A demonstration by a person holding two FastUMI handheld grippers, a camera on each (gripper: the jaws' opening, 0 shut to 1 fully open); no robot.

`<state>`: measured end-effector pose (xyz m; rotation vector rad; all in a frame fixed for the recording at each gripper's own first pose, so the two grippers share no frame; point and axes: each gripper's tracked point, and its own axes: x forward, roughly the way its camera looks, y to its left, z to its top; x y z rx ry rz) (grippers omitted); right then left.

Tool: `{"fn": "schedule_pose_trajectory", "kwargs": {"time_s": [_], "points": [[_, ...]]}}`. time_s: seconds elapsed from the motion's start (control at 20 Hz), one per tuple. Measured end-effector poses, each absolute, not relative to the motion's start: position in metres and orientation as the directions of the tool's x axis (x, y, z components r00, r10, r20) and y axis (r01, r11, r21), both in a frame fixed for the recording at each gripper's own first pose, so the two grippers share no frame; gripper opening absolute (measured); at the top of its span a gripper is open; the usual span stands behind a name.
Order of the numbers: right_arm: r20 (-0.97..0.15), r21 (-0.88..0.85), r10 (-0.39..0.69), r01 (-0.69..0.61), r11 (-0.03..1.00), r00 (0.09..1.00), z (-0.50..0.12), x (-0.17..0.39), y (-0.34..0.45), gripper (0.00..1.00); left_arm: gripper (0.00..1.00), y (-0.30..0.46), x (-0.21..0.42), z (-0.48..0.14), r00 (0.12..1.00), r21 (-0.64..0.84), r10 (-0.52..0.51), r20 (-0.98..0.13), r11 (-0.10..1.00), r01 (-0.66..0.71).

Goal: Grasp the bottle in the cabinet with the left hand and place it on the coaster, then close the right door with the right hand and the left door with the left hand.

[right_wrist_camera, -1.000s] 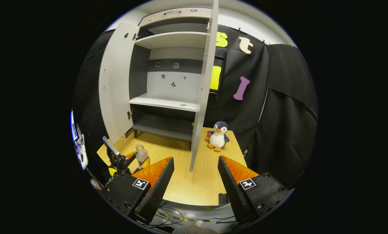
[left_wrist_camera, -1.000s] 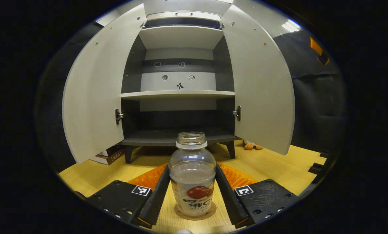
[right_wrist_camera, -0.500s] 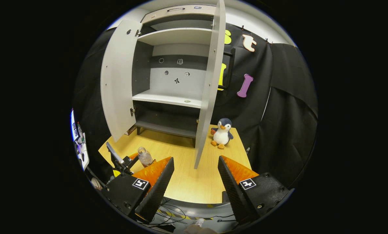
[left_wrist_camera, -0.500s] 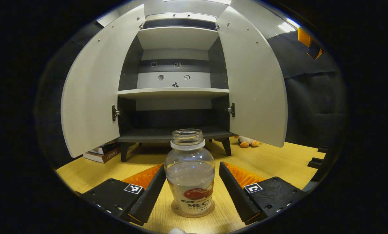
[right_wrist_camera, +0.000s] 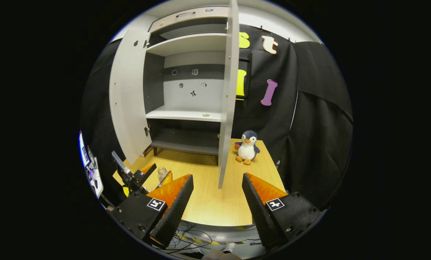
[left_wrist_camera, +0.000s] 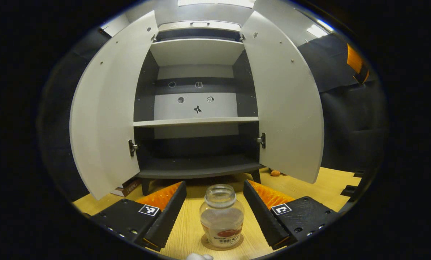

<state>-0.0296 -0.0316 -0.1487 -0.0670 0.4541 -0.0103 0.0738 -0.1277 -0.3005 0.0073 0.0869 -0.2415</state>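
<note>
A tall grey cabinet (left_wrist_camera: 197,108) stands at the back of a light wooden bench (right_wrist_camera: 215,202), with both doors swung wide open and its shelves bare.

In the left gripper view, a small clear plastic bottle (left_wrist_camera: 222,216), uncapped and partly filled with liquid, stands upright on a round cork coaster (left_wrist_camera: 205,242) near the front of the bench. The left hand-held gripper (left_wrist_camera: 215,196) is released: its two fingers are spread wide, one on each side of the bottle and apart from it, neither touching. The bottle sits low between them, standing on its own.

In the right gripper view, the right hand-held gripper (right_wrist_camera: 217,187) hovers over the front edge of the bench, also released and holding nothing. The right door (right_wrist_camera: 227,94) stands edge-on straight ahead of it, its lower corner just beyond the fingers. The left door (right_wrist_camera: 126,97) stands open further left. A plush penguin (right_wrist_camera: 246,146) sits on the bench to the right of the right door. The left hand-held gripper and the bottle appear small at lower left of that view.

The bottle placement looks finished, so the step in hand is likely closing the right door. That calls for bringing the right hand-held gripper to the outer face of the right door and pushing it round towards the cabinet, keeping clear of the penguin. The left door would follow with the left hand-held gripper, which first needs to lift away without knocking the bottle.
</note>
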Motion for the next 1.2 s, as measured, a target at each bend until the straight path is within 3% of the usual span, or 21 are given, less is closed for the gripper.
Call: {"fn": "schedule_pose_trajectory", "kwargs": {"time_s": [0.35, 0.7, 1.2], "points": [[-0.356, -0.019, -0.031, 0.025, 0.999, 0.934, -0.130, -0.023, -0.042, 0.84, 0.96, -0.105, 0.072, -0.198, 0.979, -0.001, -0.201, -0.039, 0.980, 0.201], [-0.257, -0.015, -0.053, 0.051, 0.999, 0.965, -0.113, -0.016, -0.050, 0.83, 0.96, -0.042, 0.051, -0.110, 0.994, 0.007, -0.095, -0.049, 0.995, 0.096], [-0.189, -0.014, -0.133, 0.132, 0.991, 0.973, -0.096, 0.014, -0.103, 0.84, 0.95, 0.019, 0.000, -0.080, 0.997, 0.059, -0.009, -0.074, 0.998, 0.013]]}}
